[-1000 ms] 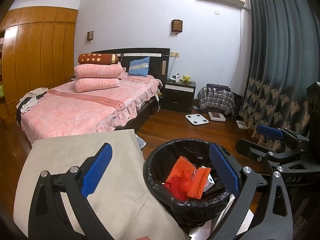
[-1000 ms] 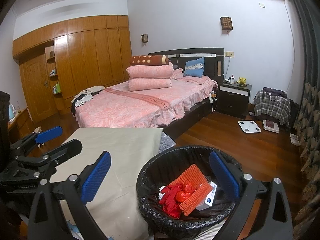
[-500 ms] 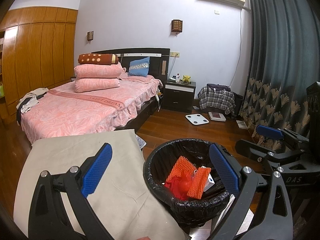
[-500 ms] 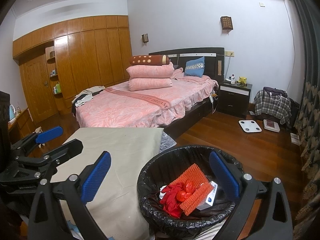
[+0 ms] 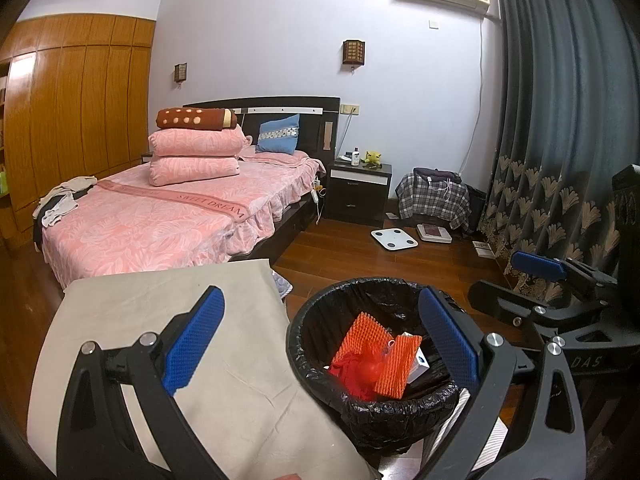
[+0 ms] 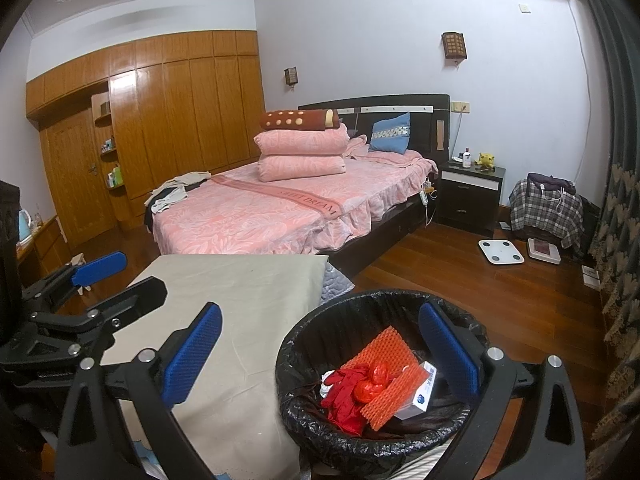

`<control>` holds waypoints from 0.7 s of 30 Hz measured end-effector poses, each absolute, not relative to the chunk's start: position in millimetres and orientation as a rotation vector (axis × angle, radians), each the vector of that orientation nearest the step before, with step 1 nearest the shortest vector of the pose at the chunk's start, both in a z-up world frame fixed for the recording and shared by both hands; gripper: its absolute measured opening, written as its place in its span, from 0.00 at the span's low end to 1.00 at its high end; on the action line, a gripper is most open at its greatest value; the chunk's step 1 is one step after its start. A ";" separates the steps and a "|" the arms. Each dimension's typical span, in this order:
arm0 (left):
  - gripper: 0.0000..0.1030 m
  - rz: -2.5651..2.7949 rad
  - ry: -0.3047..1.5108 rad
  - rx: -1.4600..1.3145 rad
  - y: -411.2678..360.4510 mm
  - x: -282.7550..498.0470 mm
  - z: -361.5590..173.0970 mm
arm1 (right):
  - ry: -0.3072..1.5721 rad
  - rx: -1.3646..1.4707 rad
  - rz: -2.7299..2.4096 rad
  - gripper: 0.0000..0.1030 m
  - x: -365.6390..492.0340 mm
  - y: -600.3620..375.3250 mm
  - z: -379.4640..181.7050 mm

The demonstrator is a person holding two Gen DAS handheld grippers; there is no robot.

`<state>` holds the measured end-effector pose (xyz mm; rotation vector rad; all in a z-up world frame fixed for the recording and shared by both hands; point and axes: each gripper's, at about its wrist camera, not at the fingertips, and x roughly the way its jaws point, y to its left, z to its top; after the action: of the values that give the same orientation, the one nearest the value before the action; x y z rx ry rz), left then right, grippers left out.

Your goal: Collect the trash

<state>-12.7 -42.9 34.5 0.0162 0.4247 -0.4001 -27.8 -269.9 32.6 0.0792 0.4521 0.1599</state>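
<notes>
Black plastic lines the trash bin [image 5: 400, 408], which stands on the wooden floor [image 6: 500, 300] just beside the right edge of a table covered in a beige cloth [image 5: 160, 320]. Inside the bin lie two pieces of orange foam netting [image 6: 390, 354], a crumpled red glove [image 6: 344, 396], a small red wrapper [image 6: 374, 380] and a small white box with a blue mark [image 6: 420, 396], all heaped together toward the right half of the liner. The left gripper [image 5: 320, 340] hangs wide apart and holds nothing, one blue pad [image 5: 192, 340] over the cloth near the table's right edge and the other over the right rim of the bin. The right gripper [image 6: 320, 354] is spread just as wide and empty too, one pad over the cloth and the other above the bin's right rim. Each gripper shows in the other's view, the right one low at the right in front of a dark patterned curtain [image 5: 560, 140], the left one low at the left. Behind the table stands a bed with a pink cover [image 5: 160, 216], stacked pink pillows [image 6: 300, 156] and a blue cushion [image 5: 280, 134]; a dark nightstand [image 6: 470, 196] sits beside it, and a white scale [image 5: 394, 239] lies on the floor
</notes>
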 end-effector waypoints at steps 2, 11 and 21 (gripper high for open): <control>0.92 -0.400 0.425 0.016 -42.8 -12.7 34.6 | 0.452 0.079 0.160 0.94 -28.5 -269.4 32.8; 0.92 -0.400 0.425 0.017 -42.6 -12.4 35.1 | 0.451 0.079 0.160 0.94 -28.5 -269.4 33.5; 0.92 -0.400 0.427 0.016 -42.7 -12.2 35.5 | 0.453 0.080 0.160 0.94 -28.1 -269.8 34.0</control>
<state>-12.2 -42.7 35.5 0.0164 0.4265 -0.4002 -28.1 -269.8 34.0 0.0798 0.4531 0.1598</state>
